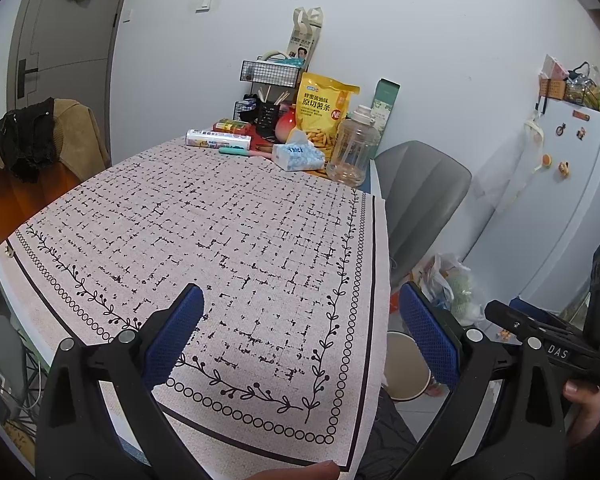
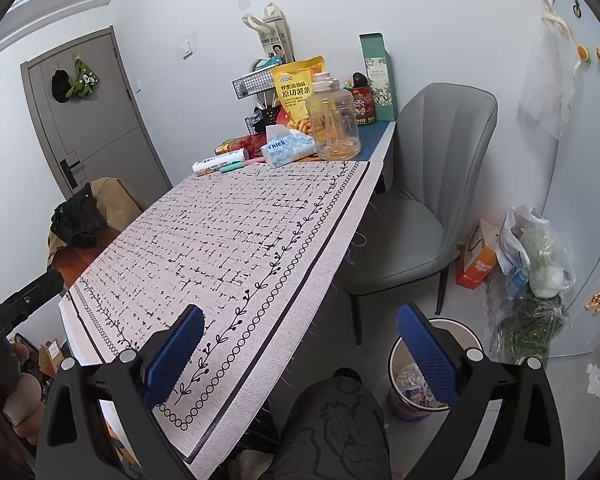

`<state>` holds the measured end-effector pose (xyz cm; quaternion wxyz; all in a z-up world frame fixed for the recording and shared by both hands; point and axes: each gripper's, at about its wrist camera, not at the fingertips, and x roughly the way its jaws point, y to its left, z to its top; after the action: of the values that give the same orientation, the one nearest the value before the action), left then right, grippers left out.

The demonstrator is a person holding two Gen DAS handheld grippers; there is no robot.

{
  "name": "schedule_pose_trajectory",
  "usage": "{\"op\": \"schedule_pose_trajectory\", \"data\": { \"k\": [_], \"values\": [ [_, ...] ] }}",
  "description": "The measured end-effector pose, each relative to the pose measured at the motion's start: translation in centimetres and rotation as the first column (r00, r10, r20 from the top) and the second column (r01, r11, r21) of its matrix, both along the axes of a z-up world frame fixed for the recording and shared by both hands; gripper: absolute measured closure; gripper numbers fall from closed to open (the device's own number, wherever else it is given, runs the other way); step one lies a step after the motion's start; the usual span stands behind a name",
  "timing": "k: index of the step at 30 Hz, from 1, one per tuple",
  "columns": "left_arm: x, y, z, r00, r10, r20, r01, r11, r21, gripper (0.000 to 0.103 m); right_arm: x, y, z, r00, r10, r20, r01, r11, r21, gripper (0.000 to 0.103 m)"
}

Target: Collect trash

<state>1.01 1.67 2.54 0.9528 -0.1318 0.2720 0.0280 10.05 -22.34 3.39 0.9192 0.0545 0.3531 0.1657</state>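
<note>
Both grippers hover above the near edge of the tabletop (image 1: pixel 40 264), which is covered by a patterned cloth (image 1: pixel 228 240). The jaws of the left gripper (image 1: pixel 304 332) stand wide apart and hold nothing; the jaws of the right gripper (image 2: pixel 300 352) are likewise spread and empty.

No loose trash is visible on the cloth between or ahead of either pair of jaws. The task's receptacle, a waste bin (image 2: pixel 456 328), stands on the floor below and behind the right finger of the right gripper, beside a grey chair (image 2: pixel 424 200). It holds crumpled wrappers and paper scraps, partly hidden by the finger. In the left wrist view only its rim shows (image 1: pixel 404 364), just inside the right finger.

Far ahead of the jaws, at the back of the tabletop, stand a clear plastic jug (image 2: pixel 332 120), apparently empty, a tissue pack (image 2: pixel 286 148) with a sheet protruding, a yellow snack bag (image 2: pixel 298 92), and a wire rack (image 2: pixel 256 80) whose contents cannot be made out. A plastic bag (image 2: pixel 536 248) of produce rests on the floor to the right of the right jaws.

Judged risks: these back items are household goods and could be mistaken for trash; a reach toward them could tip the light jug; dragging a finger across the cloth could pull it, and everything on it, toward the edge.
</note>
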Motion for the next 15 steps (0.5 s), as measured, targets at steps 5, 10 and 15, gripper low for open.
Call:
{"op": "schedule_pose_trajectory", "data": {
  "k": [5, 10, 15],
  "values": [
    [0.35, 0.00, -0.04, 1.000, 0.003, -0.004, -0.003, 1.000, 0.003, 0.006, 0.04, 0.11, -0.16, 1.000, -0.003, 0.001, 0.003, 1.000, -0.006, 0.008],
    [0.39, 0.08, -0.19, 1.000, 0.004, -0.009, -0.003, 1.000, 0.005, 0.006, -0.01, 0.30, -0.52, 1.000, -0.005, -0.004, 0.005, 1.000, -0.004, 0.008],
    [0.40, 0.29, -0.19, 1.000, 0.012, -0.006, -0.012, 1.000, 0.007, 0.006, 0.06, 0.40, -0.59, 1.000, -0.001, -0.006, 0.001, 1.000, -0.005, 0.008]
  ]
}}
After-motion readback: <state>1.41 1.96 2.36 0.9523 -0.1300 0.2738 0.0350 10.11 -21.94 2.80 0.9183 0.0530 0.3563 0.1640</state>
